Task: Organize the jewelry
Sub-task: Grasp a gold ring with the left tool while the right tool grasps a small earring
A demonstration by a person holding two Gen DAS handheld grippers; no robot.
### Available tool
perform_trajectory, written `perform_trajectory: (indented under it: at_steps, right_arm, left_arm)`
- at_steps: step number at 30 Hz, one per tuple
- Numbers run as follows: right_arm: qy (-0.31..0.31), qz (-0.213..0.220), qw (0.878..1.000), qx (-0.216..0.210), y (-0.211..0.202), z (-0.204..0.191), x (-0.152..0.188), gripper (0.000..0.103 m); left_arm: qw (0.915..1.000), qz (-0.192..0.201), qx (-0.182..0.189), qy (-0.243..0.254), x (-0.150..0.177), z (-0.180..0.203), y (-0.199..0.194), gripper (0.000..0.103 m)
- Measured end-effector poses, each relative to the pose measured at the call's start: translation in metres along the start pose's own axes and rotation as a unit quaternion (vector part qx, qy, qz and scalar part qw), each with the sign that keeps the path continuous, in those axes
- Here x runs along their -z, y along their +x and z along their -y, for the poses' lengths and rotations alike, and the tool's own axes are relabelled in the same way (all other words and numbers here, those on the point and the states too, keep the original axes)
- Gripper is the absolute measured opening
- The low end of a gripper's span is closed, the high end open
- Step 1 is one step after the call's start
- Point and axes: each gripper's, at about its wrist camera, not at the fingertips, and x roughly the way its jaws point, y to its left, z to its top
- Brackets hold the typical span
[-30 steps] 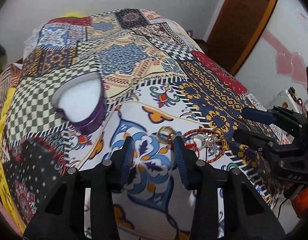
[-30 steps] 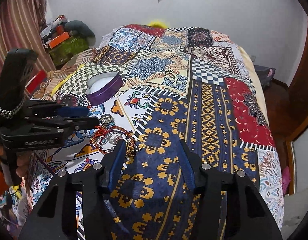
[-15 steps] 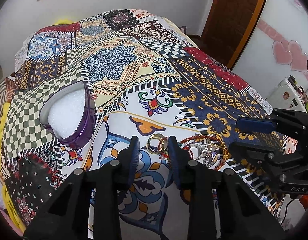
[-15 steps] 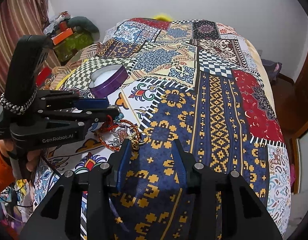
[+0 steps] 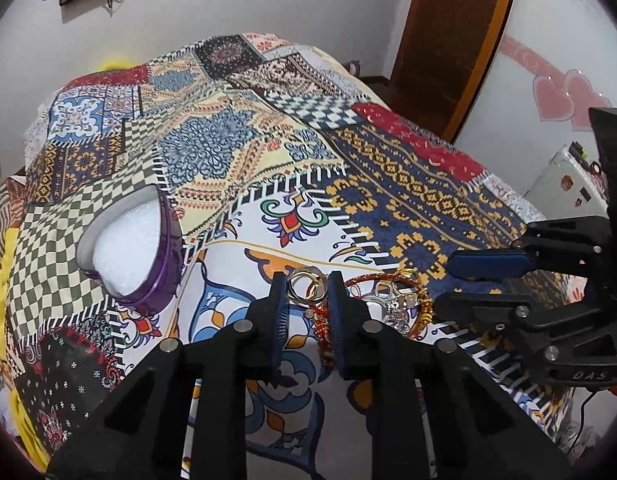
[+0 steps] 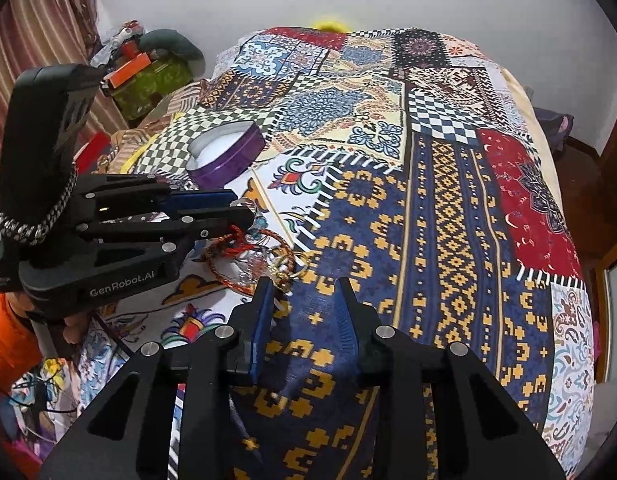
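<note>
Two gold rings (image 5: 307, 286) sit between my closing left gripper (image 5: 307, 296); I'd pinch squarely. Right gripper (image 6: 304, 300) is closing, empty.

Matt printed cloth on the bedspread (image 5: 236, 152). Shiny gold metal in the rings (image 5: 307, 289); woven red and orange thread in the bracelets (image 6: 264, 264). Glossy purple sides and white foam-like filling on the heart-shaped box (image 5: 132, 248). Matt black plastic with ribbed blue pads (image 5: 282, 316) on both claws. Polished brown wood on the door (image 5: 448, 40).
</note>
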Motion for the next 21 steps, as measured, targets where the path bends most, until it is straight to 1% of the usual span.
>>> perform_trajectory:
  at_steps: [5,9,13,18,21]
  right_arm:
    - [-0.011,0.004,1.0,-0.006,-0.002,-0.009,-0.005,0.028]
    - [-0.02,-0.007,1.0,-0.008,0.006,-0.017,-0.006,0.028]
    - [-0.017,-0.018,1.0,-0.006,0.016,-0.018,-0.005,0.028]
    - [-0.027,-0.014,0.999,0.009,0.018,-0.021,-0.005,0.017]
    - [-0.033,-0.011,0.999,0.014,0.018,-0.023,-0.005,0.016]
  left_arm:
    - [0.9998,0.018,0.004,-0.012,0.006,-0.003,-0.019,0.019]
    - [0.9995,0.02,0.004,-0.022,0.017,-0.007,-0.03,0.019]
    - [0.9991,0.02,0.002,-0.037,0.031,-0.014,-0.039,0.019]
    - [0.9984,0.018,0.0,-0.053,0.046,-0.019,-0.043,0.019]
    - [0.9982,0.016,0.0,-0.057,0.052,-0.02,-0.045,0.019]
